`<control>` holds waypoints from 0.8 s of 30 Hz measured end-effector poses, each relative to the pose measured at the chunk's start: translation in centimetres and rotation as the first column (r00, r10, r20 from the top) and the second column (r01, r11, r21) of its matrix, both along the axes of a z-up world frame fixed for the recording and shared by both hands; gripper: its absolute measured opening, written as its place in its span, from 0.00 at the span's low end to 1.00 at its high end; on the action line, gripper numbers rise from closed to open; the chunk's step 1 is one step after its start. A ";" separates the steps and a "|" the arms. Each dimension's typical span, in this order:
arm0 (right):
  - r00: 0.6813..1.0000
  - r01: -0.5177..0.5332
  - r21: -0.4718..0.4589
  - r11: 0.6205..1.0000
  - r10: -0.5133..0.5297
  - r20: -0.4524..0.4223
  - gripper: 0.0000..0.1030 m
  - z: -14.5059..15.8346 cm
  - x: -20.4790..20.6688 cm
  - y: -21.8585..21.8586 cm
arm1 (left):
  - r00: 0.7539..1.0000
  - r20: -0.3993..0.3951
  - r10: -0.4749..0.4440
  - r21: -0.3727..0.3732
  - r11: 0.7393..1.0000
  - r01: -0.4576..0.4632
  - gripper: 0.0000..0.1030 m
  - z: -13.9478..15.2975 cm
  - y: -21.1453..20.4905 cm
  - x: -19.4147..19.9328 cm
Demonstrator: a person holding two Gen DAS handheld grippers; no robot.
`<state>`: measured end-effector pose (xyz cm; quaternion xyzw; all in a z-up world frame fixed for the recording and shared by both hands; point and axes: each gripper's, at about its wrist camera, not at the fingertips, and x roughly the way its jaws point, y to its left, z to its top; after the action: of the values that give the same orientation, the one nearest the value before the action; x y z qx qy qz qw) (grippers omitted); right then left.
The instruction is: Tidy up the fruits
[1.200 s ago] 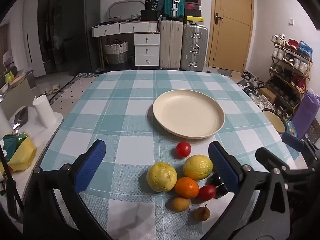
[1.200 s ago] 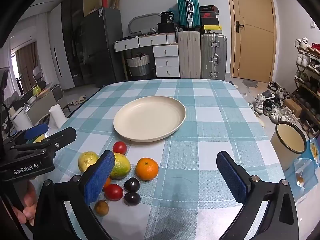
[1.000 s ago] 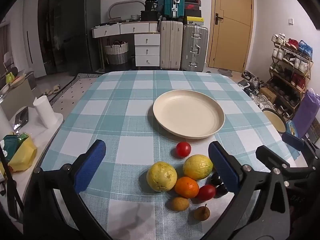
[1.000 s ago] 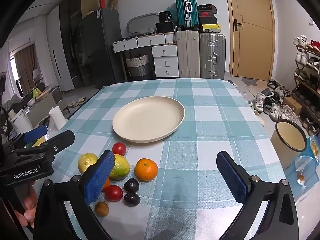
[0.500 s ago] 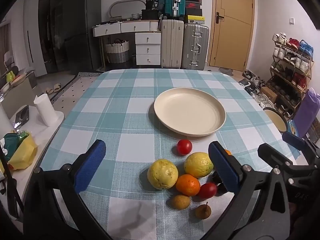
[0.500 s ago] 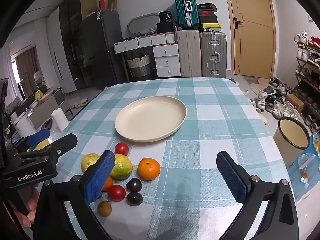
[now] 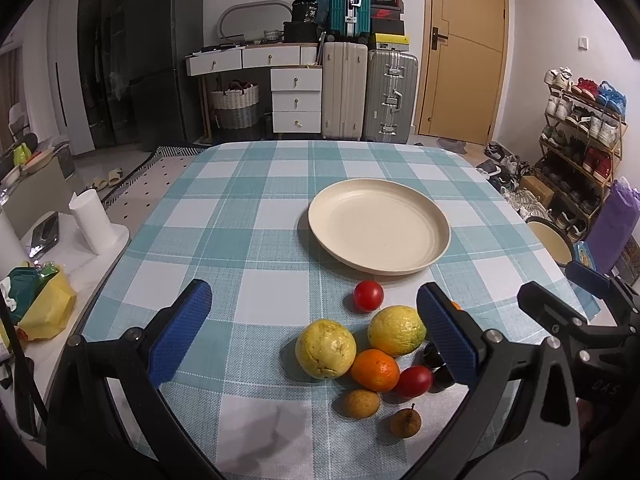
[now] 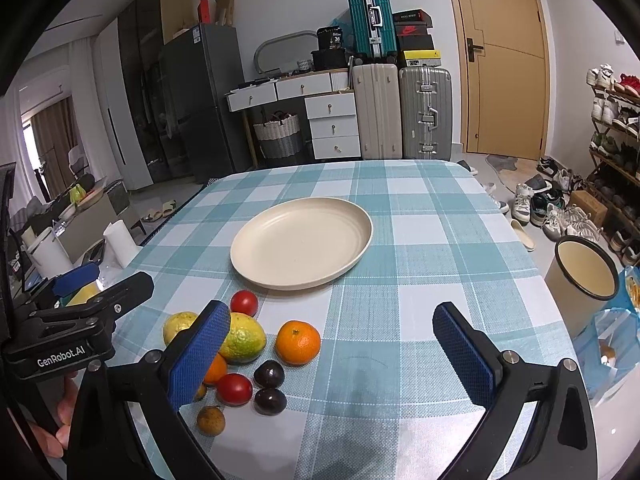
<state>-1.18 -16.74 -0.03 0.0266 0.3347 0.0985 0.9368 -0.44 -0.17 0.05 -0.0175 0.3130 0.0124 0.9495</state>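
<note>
**Colours & patterns round the cream plate**

Plate [image 7: 379, 227] is plain cream, no pattern. Tablecloth [image 7: 248, 216] under it: teal-and-white check w/ darker teal bands. Nearest the plate, a red tomato [image 7: 368, 295]. Beyond that, away from plate: yellow-green citrus [image 7: 396, 330], yellow speckled guava [image 7: 325, 348], orange mandarin [image 7: 375, 369], 2nd red tomato [image 7: 415, 380], two near-black plums [image 8: 269, 373], two brown-tan small fruits [image 7: 362, 403]. Another orange mandarin [image 8: 298, 342] sits on the plums' plate side. Gripper pads [image 8: 460, 354] blue, textured; frames black.
</note>
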 end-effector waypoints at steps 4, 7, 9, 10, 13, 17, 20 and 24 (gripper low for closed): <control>1.000 -0.003 0.003 1.000 0.003 0.000 1.00 0.1 0.1 -0.1 | 1.000 0.006 0.002 0.000 1.000 -0.002 0.99 0.1 0.1 -0.1; 1.000 -0.003 0.006 1.000 0.003 0.000 1.00 0.0 0.1 -0.1 | 1.000 0.001 0.012 0.002 1.000 -0.012 0.99 0.2 0.2 -0.2; 1.000 -0.002 0.009 1.000 0.002 -0.007 1.00 0.0 0.2 -0.1 | 1.000 0.000 0.012 0.003 1.000 -0.012 0.99 0.2 0.1 -0.2; 1.000 -0.003 0.014 1.000 0.003 -0.010 1.00 -0.1 0.2 -0.1 | 1.000 -0.003 0.008 0.003 1.000 -0.008 0.99 0.2 0.0 -0.2; 1.000 0.004 0.019 1.000 -0.004 -0.017 1.00 -0.3 0.2 -0.2 | 1.000 -0.011 -0.002 -0.005 1.000 0.002 0.99 0.2 0.0 -0.1; 1.000 0.001 0.021 1.000 0.000 -0.019 1.00 -0.5 0.2 -0.3 | 1.000 -0.013 -0.003 -0.009 1.000 0.003 0.99 0.1 0.0 -0.1; 1.000 0.005 0.020 1.000 -0.004 -0.024 1.00 -0.6 0.2 -0.4 | 1.000 -0.013 -0.002 -0.008 1.000 0.002 0.99 0.1 -0.1 -0.1; 1.000 0.005 0.025 1.000 -0.005 -0.024 1.00 -0.6 0.2 -0.5 | 1.000 -0.012 -0.002 -0.024 1.000 0.002 0.99 0.1 -0.1 -0.1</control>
<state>-1.00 -17.22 -0.62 0.0405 0.3445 0.1001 0.9325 -0.58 -0.30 0.16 -0.0286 0.3190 0.0077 0.9473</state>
